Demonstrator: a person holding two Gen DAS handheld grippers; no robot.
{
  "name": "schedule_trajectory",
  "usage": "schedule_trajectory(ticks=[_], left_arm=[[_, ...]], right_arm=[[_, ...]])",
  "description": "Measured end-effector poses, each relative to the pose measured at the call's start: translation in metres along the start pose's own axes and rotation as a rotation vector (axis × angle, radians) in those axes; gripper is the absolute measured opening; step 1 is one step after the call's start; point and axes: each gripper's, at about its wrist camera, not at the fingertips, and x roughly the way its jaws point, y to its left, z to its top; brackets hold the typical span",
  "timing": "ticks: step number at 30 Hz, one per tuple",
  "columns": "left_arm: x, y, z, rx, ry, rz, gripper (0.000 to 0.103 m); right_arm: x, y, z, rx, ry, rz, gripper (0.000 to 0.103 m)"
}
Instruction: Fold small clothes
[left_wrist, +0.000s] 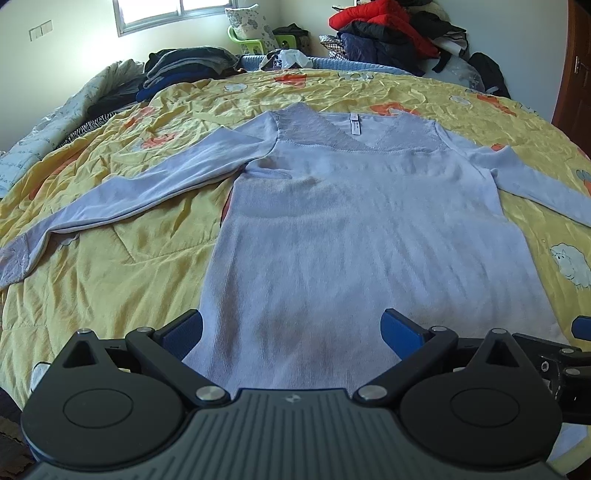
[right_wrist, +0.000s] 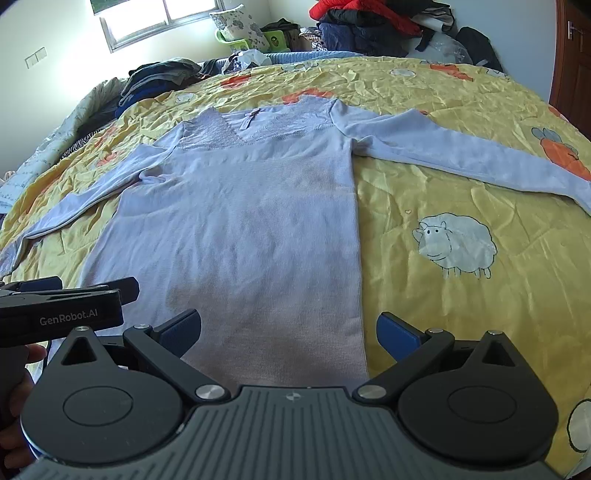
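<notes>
A pale lilac long-sleeved top (left_wrist: 332, 221) lies flat, face up, on a yellow quilt (left_wrist: 147, 258) printed with sheep and orange shapes; the neckline with its white label (left_wrist: 354, 123) points away from both cameras and the hem is nearest to them. Both sleeves are spread outward: the left sleeve (left_wrist: 122, 195) runs down toward the left edge of the quilt, and the right sleeve (right_wrist: 461, 155) extends toward the right edge. The left gripper (left_wrist: 291, 332) sits at the hem end of the top, jaws wide apart, with the lower body of the garment showing between the two blue pads (left_wrist: 184, 332); neither pad holds fabric. The right gripper (right_wrist: 288, 332) is likewise spread wide and holds nothing; it is positioned over the right side edge of the top near the hem, so that the garment's side seam falls between its fingers, with bare quilt by the right finger. In the right wrist view the left gripper (right_wrist: 74, 295) appears just beside it at the left, with part of a hand (right_wrist: 18, 387) below. A printed sheep (right_wrist: 456, 242) lies on the quilt to the right of the garment. Piled clothes (left_wrist: 388, 37) rest beyond the far end of the bed, and a darker stack (left_wrist: 184, 66) sits at the far left.
</notes>
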Motion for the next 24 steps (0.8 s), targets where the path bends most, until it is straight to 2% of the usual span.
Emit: schedule_trajectory(ticks=[11,15,19,24], left_arm=[[-0.0001,-0.0025,-0.0018,0.015,0.003,0.017,0.103],[0.0004,-0.0005,-0.0016,0.005,0.006,-0.002,0.103],[0.0006,0.0007,-0.0019,-0.008,0.013,-0.058,0.103],[0.0015,-0.002,-0.0028,0.005,0.016,-0.034,0.103]], right_arm=[[0.0002,-0.0005,-0.0011,0.0,-0.006,-0.001,0.103],[-0.001,0.0,-0.0019,-0.005,-0.016,0.0,0.103],[-0.0015,0.0003,-0.0023,-0.009,-0.021,0.003,0.102],[-0.0018,0.0004,-0.002,-0.008,-0.021,0.005,0.102]])
